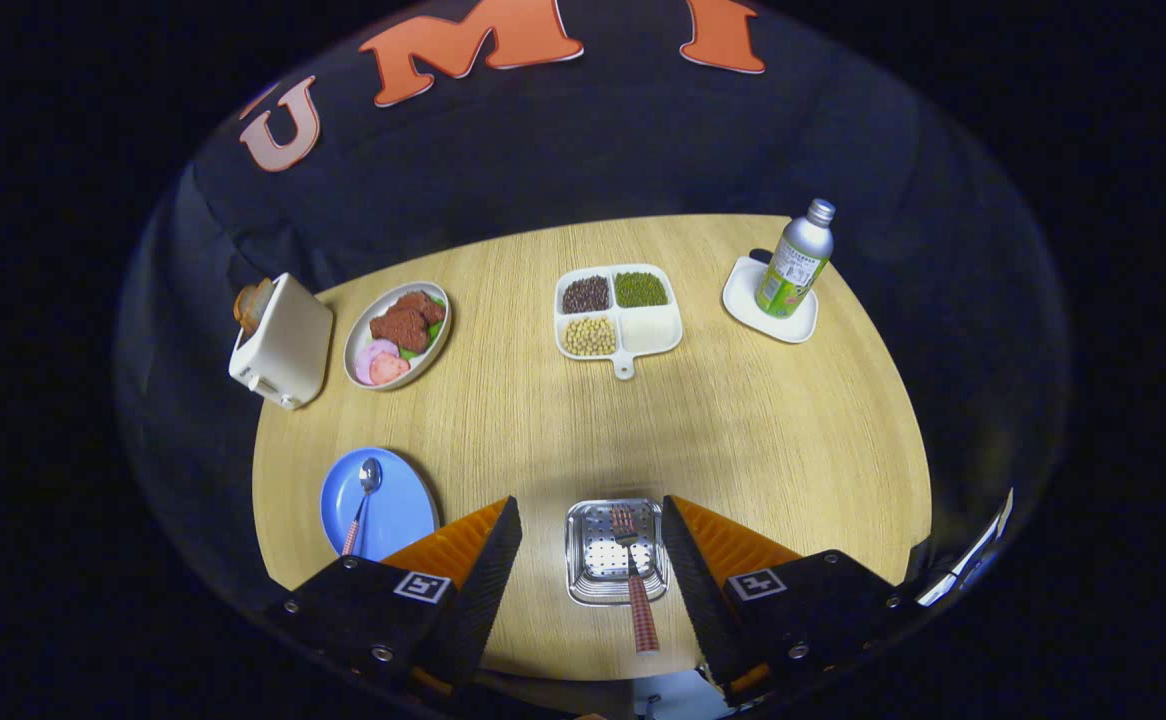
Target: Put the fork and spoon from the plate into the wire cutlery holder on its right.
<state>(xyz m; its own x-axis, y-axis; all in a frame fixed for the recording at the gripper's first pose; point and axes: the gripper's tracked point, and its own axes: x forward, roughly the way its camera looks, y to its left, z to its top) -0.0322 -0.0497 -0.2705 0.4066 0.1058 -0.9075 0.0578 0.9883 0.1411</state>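
- Fork [633, 575]: it stands in the cutlery holder [610, 552], tines down against the perforated bottom and its red checked handle leaning up out of the holder toward the camera.
- Cutlery holder: a square metal basket on the wooden table [743, 430], seen from above, lying between the two fingers.
- Gripper [591, 565]: the fingers are spread wide, one on each side of the holder. Neither finger touches the fork or the holder.
- Spoon [364, 500]: it lies on the blue plate [408, 515], left of the holder, bowl pointing away from the camera, with a handle in the same red check as the fork's.
- Beyond the holder, near the middle of the table, sits a white divided dish [649, 335] with dark beans, green beans and pale beans in three of its four sections.
- Far left of the holder stands a white toaster [283, 345] with bread in its slot, and just beside it a bowl of meat [398, 335].
- Far right of the holder a metal bottle [796, 262] with a green label stands upright on a white coaster [748, 300].
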